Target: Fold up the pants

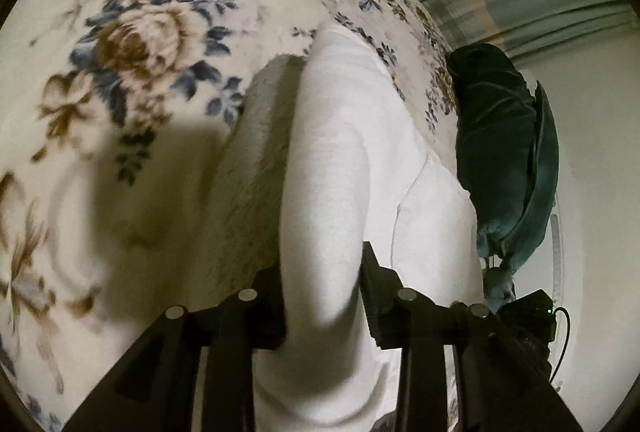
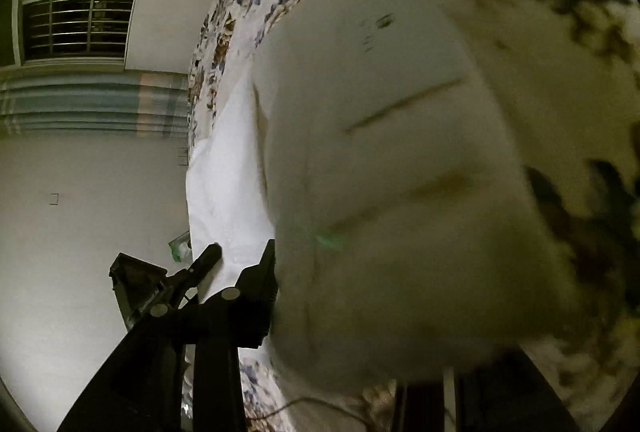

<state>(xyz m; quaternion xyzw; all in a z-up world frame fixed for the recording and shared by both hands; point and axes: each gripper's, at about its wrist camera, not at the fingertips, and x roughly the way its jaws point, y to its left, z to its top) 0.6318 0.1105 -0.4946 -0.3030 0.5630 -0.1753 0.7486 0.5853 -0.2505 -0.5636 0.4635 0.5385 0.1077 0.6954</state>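
Left hand-held gripper (image 1: 324, 316) clenched white pants (image 1: 340, 159); right hand-held gripper (image 2: 340, 312) gripped them too, blurred. Best lowered evenly onto bed (image 1: 120, 11), edges aligned.

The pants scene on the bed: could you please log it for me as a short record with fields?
surface: floral blanket
garment: white pants, partly folded, fleecy inside showing
left claw: closed on a thick fold of the pants
right claw: one finger against the pants, other finger hidden by cloth
beside bed: dark green cushion
background: barred window, striped curtain
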